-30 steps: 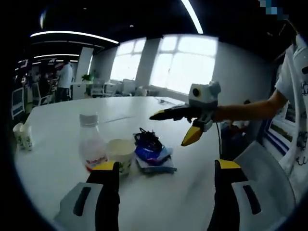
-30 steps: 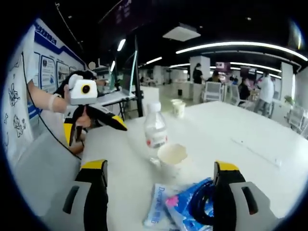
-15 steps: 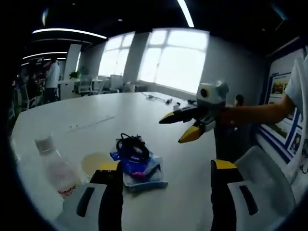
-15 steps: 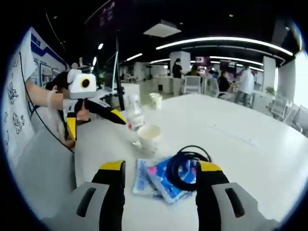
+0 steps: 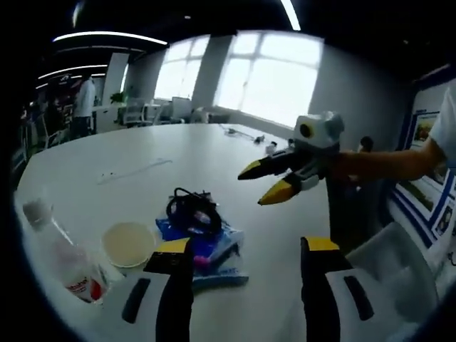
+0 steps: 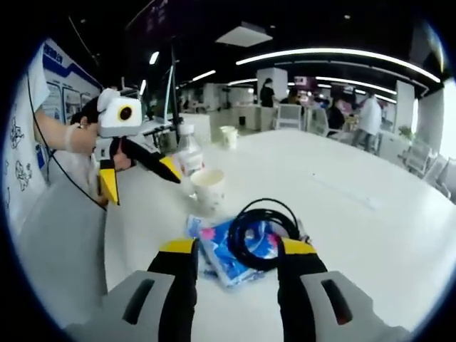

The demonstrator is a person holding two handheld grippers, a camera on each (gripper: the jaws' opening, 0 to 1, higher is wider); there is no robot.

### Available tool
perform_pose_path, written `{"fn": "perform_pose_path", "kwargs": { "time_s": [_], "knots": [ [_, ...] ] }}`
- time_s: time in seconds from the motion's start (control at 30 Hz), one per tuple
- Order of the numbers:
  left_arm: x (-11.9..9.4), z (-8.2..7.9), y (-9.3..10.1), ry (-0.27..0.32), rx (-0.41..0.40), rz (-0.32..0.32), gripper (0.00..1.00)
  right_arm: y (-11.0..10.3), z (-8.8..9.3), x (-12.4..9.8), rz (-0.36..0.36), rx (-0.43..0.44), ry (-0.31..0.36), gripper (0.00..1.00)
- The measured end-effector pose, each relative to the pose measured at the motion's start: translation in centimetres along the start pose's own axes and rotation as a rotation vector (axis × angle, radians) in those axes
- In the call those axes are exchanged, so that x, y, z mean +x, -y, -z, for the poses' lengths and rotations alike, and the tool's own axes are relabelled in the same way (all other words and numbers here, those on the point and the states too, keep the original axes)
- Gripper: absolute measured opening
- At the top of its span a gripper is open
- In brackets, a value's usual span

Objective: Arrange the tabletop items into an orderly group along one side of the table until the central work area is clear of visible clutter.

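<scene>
A black cable coil [image 5: 192, 209] lies on a stack of blue packets [image 5: 214, 249] on the white table [image 5: 142, 157]. Left of them stand a paper cup [image 5: 128, 244] and a clear bottle with a red label [image 5: 60, 260], which looks tilted in the left gripper view. My left gripper [image 5: 246, 246] is open, just short of the packets. My right gripper [image 5: 262, 182] hovers open above the table to their right. In the right gripper view, that gripper [image 6: 237, 247] is open around the near side of the cable coil [image 6: 260, 226] and packets [image 6: 221, 260]. The cup [image 6: 206, 187], the bottle [image 6: 187, 158] and the open left gripper [image 6: 140, 178] lie beyond.
Two small paper cups [image 6: 228, 135] stand at the table's far edge. A grey chair [image 5: 399, 263] sits by the near edge, with a poster wall behind the person's arm [image 5: 399, 165]. People and office chairs [image 6: 356, 117] fill the room behind.
Both views have shifted with the hands. My right gripper has moved in toward the cable and packets, and its jaws stand closer together. The table items have not moved.
</scene>
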State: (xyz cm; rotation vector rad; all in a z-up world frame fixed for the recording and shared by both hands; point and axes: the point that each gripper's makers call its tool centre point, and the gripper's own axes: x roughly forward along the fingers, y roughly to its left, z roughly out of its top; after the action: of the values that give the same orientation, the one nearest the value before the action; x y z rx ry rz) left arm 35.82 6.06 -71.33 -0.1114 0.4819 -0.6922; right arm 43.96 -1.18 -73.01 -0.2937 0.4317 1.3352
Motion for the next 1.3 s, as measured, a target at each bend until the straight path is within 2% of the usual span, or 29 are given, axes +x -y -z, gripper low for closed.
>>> {"fn": "perform_pose_path", "kwargs": {
  "time_s": [0.3,0.43,0.5,0.57,0.6,0.63,0.67,0.7,0.77,0.83,0.9,0.93,1.0,1.13,1.2,1.3],
  "knots": [
    [2.3,-0.4,-0.4,0.005,-0.032,-0.072,0.42,2.2,0.8,1.0,-0.005,-0.003,-0.016,0.28],
    [3.8,-0.1,-1.4,-0.016,-0.059,-0.128,0.44,3.9,1.7,1.5,0.037,-0.004,-0.050,0.23],
    [4.4,-0.1,-1.9,-0.024,-0.088,-0.151,0.41,4.8,2.1,1.8,0.063,0.054,-0.061,0.23],
    [5.0,-0.1,-2.6,-0.037,-0.101,-0.193,0.38,5.7,2.6,1.8,0.117,0.069,-0.083,0.21],
    [5.2,-0.2,-2.7,-0.029,-0.114,-0.201,0.37,5.2,2.5,2.1,0.100,0.051,-0.076,0.20],
    [5.5,-0.4,-3.0,-0.021,-0.145,-0.217,0.36,5.5,2.8,2.2,0.118,0.050,-0.094,0.18],
    [5.7,-0.4,-3.5,-0.025,-0.153,-0.240,0.33,5.8,3.3,2.3,0.136,0.055,-0.121,0.17],
    [5.9,-0.6,-3.6,-0.022,-0.146,-0.239,0.32,5.6,3.2,2.7,0.125,0.055,-0.108,0.17],
    [6.4,-0.8,-4.3,-0.014,-0.151,-0.270,0.30,5.7,3.5,3.2,0.130,0.087,-0.128,0.18],
    [6.9,-0.7,-4.6,-0.032,-0.152,-0.273,0.27,6.0,3.6,3.6,0.148,0.081,-0.132,0.18],
    [7.3,-0.9,-5.0,-0.025,-0.160,-0.274,0.26,6.4,4.0,4.0,0.153,0.098,-0.139,0.17],
    [7.5,-0.6,-5.2,-0.037,-0.197,-0.287,0.28,6.8,3.8,4.2,0.179,0.134,-0.123,0.17],
    [7.8,-0.6,-5.6,-0.036,-0.186,-0.292,0.30,7.1,4.0,4.5,0.167,0.139,-0.135,0.17],
    [8.6,0.2,-6.3,-0.062,-0.229,-0.297,0.29,7.9,4.6,4.9,0.199,0.161,-0.155,0.17],
    [8.9,0.4,-6.5,-0.065,-0.251,-0.297,0.28,8.5,4.6,5.6,0.193,0.164,-0.143,0.17],
    [9.2,0.6,-6.7,-0.069,-0.264,-0.301,0.26,8.2,4.5,5.7,0.191,0.190,-0.145,0.17]
  ]
}}
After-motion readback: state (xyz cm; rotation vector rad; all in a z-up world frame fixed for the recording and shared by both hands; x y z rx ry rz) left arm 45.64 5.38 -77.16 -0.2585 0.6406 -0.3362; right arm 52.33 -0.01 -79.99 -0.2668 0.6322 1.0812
